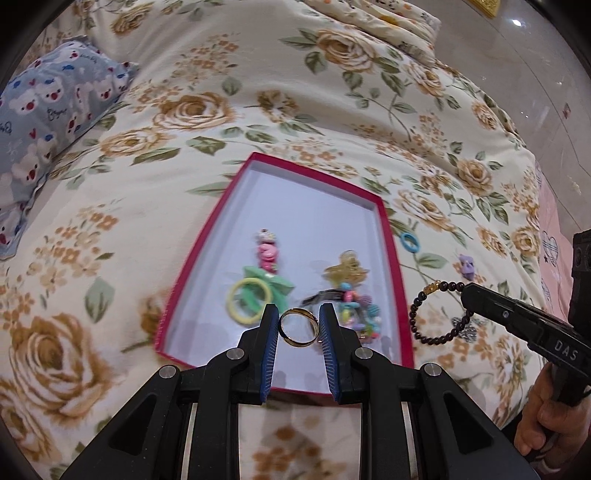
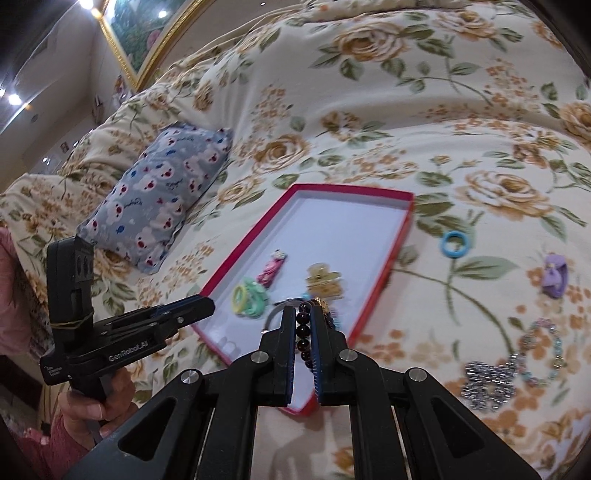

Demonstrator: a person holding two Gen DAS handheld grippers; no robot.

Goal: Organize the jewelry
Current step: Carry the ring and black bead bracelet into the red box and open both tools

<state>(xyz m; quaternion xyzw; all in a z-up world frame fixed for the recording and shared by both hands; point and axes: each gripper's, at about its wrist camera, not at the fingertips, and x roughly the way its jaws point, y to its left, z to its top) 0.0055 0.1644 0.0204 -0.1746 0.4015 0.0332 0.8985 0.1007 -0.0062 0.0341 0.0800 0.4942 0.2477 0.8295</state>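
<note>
Floral bedspread [image 1: 258,92], perhaps tiled floor [image 1: 517,55]

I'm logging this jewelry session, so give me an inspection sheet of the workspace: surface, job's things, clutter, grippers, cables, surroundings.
Surface: floral bedspread, soft and rumpled.
Job's things: red tray holding a yellow hair tie, pink clip and amber claw clip; blue ring, purple clip, silver bow and pastel bracelet lie outside it on the bedspread.
Clutter: blue printed pillow.
Grippers: left gripper holds a gold ring over the tray; right gripper holds a dark bead bracelet.
Cables: nothing seen.
Surroundings: framed picture, glossy floor.
</note>
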